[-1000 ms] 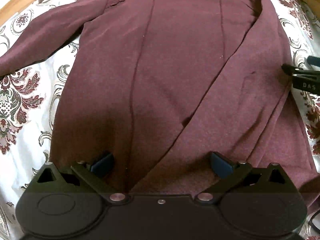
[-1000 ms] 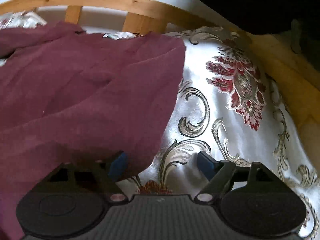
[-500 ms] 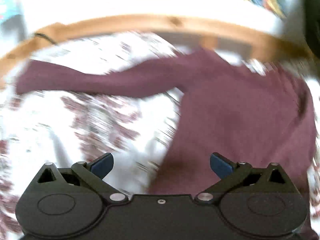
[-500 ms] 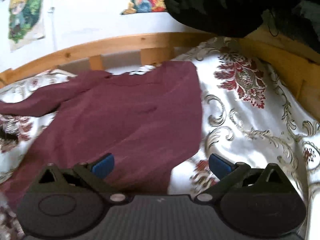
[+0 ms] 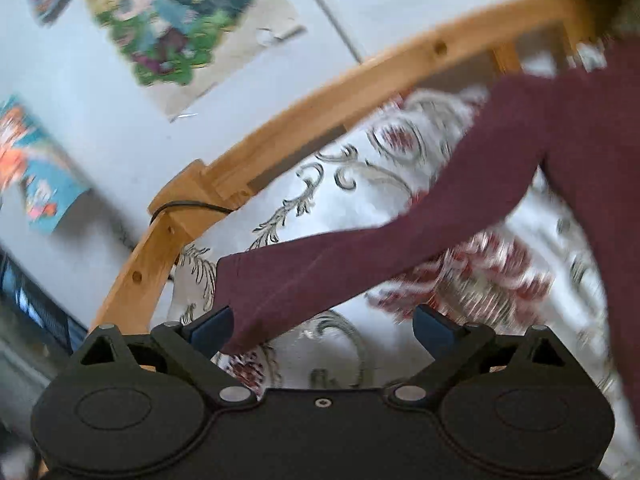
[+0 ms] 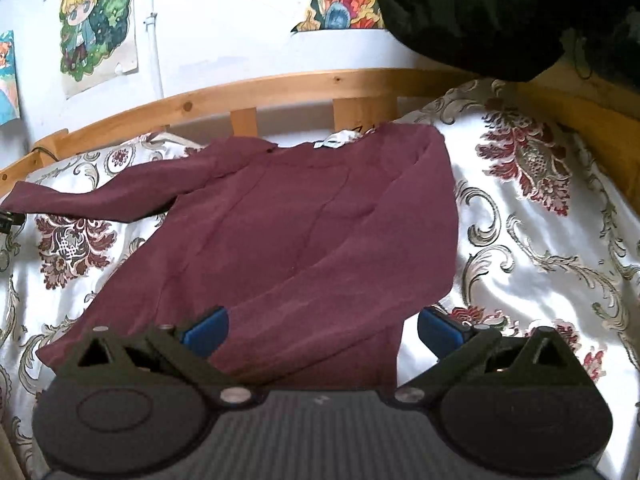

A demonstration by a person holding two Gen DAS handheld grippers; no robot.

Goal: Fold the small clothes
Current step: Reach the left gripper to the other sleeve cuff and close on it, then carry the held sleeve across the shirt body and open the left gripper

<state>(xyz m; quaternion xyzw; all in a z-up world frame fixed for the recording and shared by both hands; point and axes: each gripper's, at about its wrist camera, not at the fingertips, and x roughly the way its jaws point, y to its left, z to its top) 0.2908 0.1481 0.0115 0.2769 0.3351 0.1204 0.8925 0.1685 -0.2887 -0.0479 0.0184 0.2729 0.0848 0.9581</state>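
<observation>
A maroon long-sleeved top (image 6: pixel 300 232) lies flat on a floral bedspread (image 6: pixel 540 260), neck towards the wooden rail. Its right sleeve is folded across the body. The left sleeve (image 5: pixel 400 240) stretches out sideways. My left gripper (image 5: pixel 322 330) hovers at that sleeve's cuff and its jaws are closing. The cuff's end lies just inside the left finger (image 5: pixel 208 330), and the pads do not press on it. My right gripper (image 6: pixel 322 330) stands wide open above the top's lower edge, with cloth below its fingers and nothing gripped.
A curved wooden bed rail (image 6: pixel 280 84) borders the far side, with a black cable (image 5: pixel 188 206) looped over its corner. Posters (image 6: pixel 96 28) hang on the white wall. Dark clothing (image 6: pixel 480 12) hangs at the upper right. Bare bedspread lies right of the top.
My left gripper swung from over the top's body out to the left sleeve's cuff. My right gripper drew back from the right edge and its jaws widened, so the whole top shows.
</observation>
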